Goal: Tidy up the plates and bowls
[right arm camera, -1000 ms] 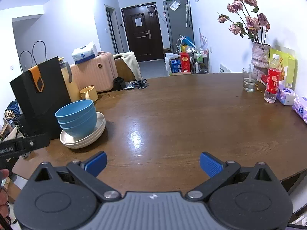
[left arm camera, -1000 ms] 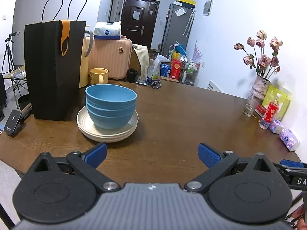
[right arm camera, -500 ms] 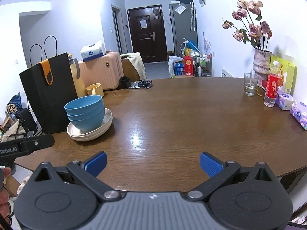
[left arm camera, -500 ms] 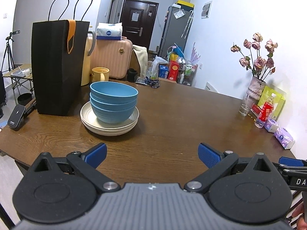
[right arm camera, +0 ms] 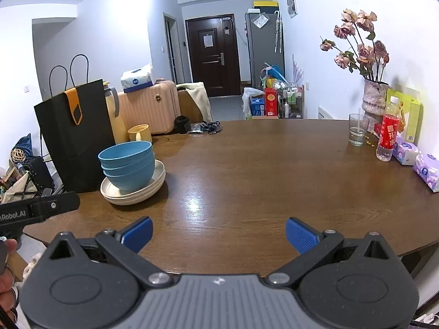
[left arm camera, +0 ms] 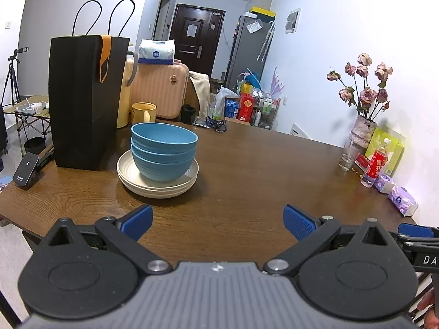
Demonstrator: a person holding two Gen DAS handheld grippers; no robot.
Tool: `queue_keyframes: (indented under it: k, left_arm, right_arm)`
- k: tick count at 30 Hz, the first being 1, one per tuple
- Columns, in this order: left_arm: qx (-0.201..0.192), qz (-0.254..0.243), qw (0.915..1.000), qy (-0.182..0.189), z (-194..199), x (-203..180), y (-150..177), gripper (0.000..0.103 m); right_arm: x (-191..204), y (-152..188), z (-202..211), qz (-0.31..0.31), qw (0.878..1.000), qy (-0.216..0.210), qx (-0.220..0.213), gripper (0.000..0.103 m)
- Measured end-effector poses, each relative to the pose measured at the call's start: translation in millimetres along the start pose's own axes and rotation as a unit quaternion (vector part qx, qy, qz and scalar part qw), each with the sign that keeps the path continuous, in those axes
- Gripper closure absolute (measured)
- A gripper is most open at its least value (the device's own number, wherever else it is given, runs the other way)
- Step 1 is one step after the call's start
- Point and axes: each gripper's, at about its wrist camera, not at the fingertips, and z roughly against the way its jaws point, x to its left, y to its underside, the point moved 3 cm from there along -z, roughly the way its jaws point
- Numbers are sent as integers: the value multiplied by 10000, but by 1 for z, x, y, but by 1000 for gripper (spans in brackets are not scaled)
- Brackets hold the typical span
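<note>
Bowls (left arm camera: 164,148) sit in a blue stack of three on top of the plates (left arm camera: 157,182), which look like a small cream pile. The pile rests on the table (left arm camera: 247,170), just beside the bag (left arm camera: 82,101) and in front of the mug (left arm camera: 144,111).

The left gripper (left arm camera: 216,218) is near the pile, a bit to its right, with its fingers wide apart and nothing in them. The right gripper (right arm camera: 218,231) is farther from the pile, also wide apart and holding nothing.

The stack is tall, so a bump from the side could tip the bowls off. Smooth, nested bowls might slip or come up stuck together. A push could also slide the pile into the bag.
</note>
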Motion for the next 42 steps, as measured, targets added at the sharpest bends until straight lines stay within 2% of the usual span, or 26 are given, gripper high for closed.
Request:
queue_keyframes:
  k: [42]
  left_arm:
    - [-41, 21, 10000, -53, 8, -4, 2, 0]
  right_arm:
    - [-1, 0, 10, 61, 10000, -25, -72, 0]
